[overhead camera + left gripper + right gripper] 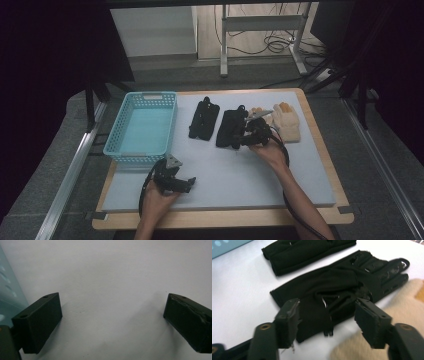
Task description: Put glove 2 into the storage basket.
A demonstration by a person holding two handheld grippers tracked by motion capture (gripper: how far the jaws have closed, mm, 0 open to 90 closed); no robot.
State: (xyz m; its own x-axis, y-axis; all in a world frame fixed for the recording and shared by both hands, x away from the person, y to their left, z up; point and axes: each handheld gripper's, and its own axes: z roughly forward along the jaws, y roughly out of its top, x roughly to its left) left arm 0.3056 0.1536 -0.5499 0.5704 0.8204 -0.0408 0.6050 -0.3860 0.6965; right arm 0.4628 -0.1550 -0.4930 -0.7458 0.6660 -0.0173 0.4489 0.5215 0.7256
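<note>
Here, the work surface is a pale mat [225, 170] laid on a wooden table [330, 165], presumably to cushion soft goods and set them off clearly. A light blue basket [122, 145] is stood at the mat's left edge, empty as far as can be seen; it is judged to be the receptacle for the gloves, being within reach of the left hand.

Three gloves are laid side by side across the far half of the mat, flat and with fingers away from the person, so that each can be taken singly. One black glove [204, 120] is set nearest the basket. The middle black glove [332, 292] is the item in hand. A cream glove [287, 122] is placed just beside it on the right.

The right gripper [327, 320] is held over the cuff end of the middle black glove, jaws spread to either side of the fabric and not yet closed. The left gripper [112, 315] is rested low over bare mat near the basket's front corner, jaws wide apart, nothing between them, evidently parked.

No brand, label or legible writing can be made out on any item.
</note>
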